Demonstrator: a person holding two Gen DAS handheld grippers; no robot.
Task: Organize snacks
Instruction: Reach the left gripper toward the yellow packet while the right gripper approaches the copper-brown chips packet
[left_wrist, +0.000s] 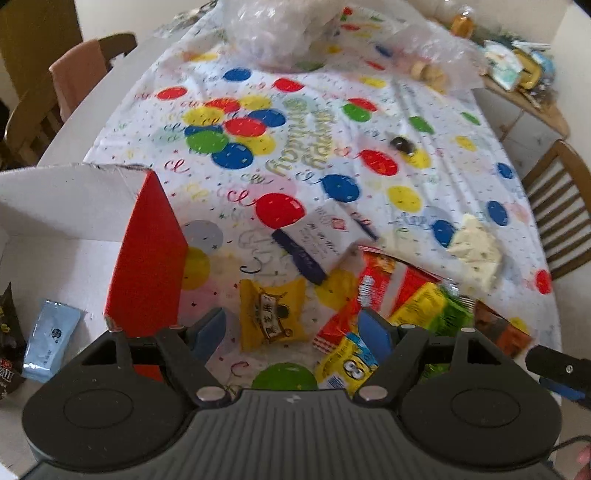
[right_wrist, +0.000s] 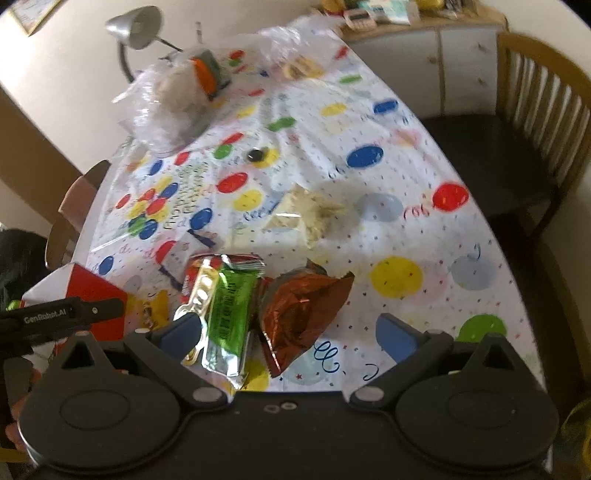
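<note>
My left gripper (left_wrist: 293, 332) is open above a yellow snack packet (left_wrist: 271, 314) lying between its fingers. To its right lie a red packet (left_wrist: 373, 286), a yellow cartoon packet (left_wrist: 349, 363) and a green packet (left_wrist: 448, 314). A red and white box (left_wrist: 146, 258) stands at the left and holds a pale blue sachet (left_wrist: 50, 345) and a dark packet (left_wrist: 9, 347). My right gripper (right_wrist: 291, 332) is open over the green packet (right_wrist: 229, 314) and a brown foil packet (right_wrist: 299, 314). The box (right_wrist: 92, 295) also shows at the left of the right wrist view.
A balloon-print tablecloth (left_wrist: 317, 155) covers the table. A white and blue packet (left_wrist: 319, 242), a pale crumbly snack bag (left_wrist: 474, 253) and a small dark round item (left_wrist: 402, 144) lie further out. Clear plastic bags (right_wrist: 173, 107) sit at the far end. Wooden chairs (right_wrist: 535, 140) flank the table.
</note>
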